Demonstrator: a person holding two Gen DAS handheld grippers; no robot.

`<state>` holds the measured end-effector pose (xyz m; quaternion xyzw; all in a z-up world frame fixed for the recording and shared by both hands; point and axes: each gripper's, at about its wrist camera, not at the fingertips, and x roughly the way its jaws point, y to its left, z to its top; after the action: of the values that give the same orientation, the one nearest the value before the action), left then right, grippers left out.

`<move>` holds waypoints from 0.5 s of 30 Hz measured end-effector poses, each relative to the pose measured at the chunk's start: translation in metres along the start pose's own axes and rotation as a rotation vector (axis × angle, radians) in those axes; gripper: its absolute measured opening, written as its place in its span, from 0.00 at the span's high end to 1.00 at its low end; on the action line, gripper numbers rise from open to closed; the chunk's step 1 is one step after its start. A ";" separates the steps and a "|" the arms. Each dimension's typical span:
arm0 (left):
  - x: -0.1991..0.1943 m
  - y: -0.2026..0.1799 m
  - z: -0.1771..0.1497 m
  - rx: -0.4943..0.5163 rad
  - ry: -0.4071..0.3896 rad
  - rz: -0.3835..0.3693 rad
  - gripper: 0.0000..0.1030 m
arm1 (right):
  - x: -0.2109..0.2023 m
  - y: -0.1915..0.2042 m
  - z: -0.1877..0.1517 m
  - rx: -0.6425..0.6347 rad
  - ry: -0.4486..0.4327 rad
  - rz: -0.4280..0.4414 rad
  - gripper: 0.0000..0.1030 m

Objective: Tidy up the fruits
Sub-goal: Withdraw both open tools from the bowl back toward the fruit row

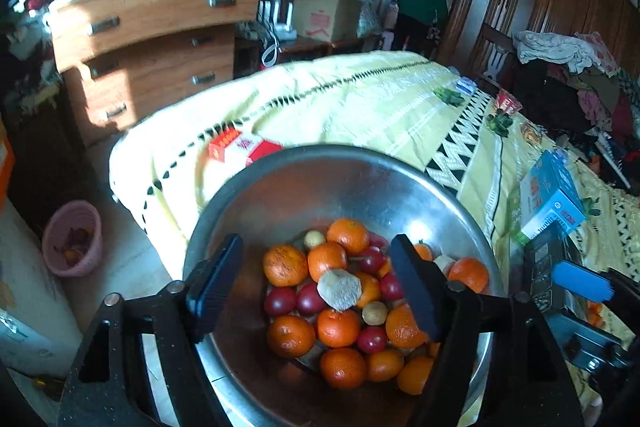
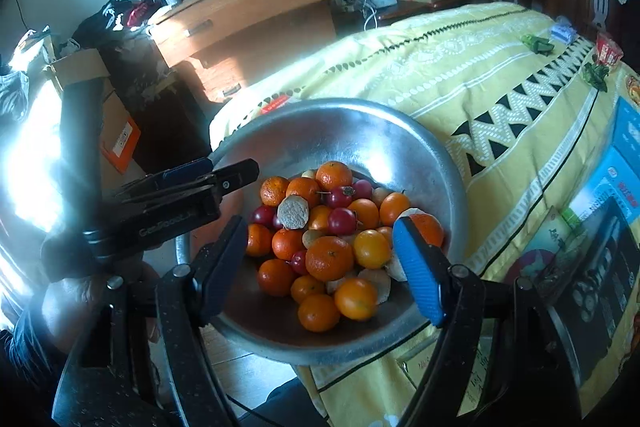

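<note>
A steel bowl (image 1: 340, 175) (image 2: 400, 147) rests on the near edge of a yellow-covered bed and overhangs it. It holds several oranges (image 1: 288, 265) (image 2: 329, 258), small red fruits (image 1: 280, 301) (image 2: 342, 219) and a pale cut tuber piece (image 1: 340, 289) (image 2: 293, 213). My left gripper (image 1: 316, 287) hovers open above the fruit with nothing between its jaws. My right gripper (image 2: 320, 263) also stands open over the bowl's near side, empty. In the right wrist view the left gripper (image 2: 224, 175) shows at the bowl's left rim, and its blue-padded finger tells it apart.
A red and white box (image 1: 240, 147) lies just behind the bowl. Blue boxes (image 1: 554, 199) (image 2: 616, 163) sit on the bed at right. A pink basket (image 1: 72, 239) stands on the floor at left. A wooden dresser (image 1: 152, 39) and a person (image 1: 422, 11) are beyond.
</note>
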<state>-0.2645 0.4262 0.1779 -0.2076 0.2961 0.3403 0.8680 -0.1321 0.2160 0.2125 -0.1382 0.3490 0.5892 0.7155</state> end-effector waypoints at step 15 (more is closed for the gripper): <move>-0.087 -0.102 0.008 0.164 -0.234 0.034 0.01 | -0.154 -0.004 -0.046 -0.005 -0.293 -0.186 0.23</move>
<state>-0.2406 0.3203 0.2571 -0.0899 0.2229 0.3517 0.9047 -0.1537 0.0719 0.2806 -0.0841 0.2251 0.5354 0.8097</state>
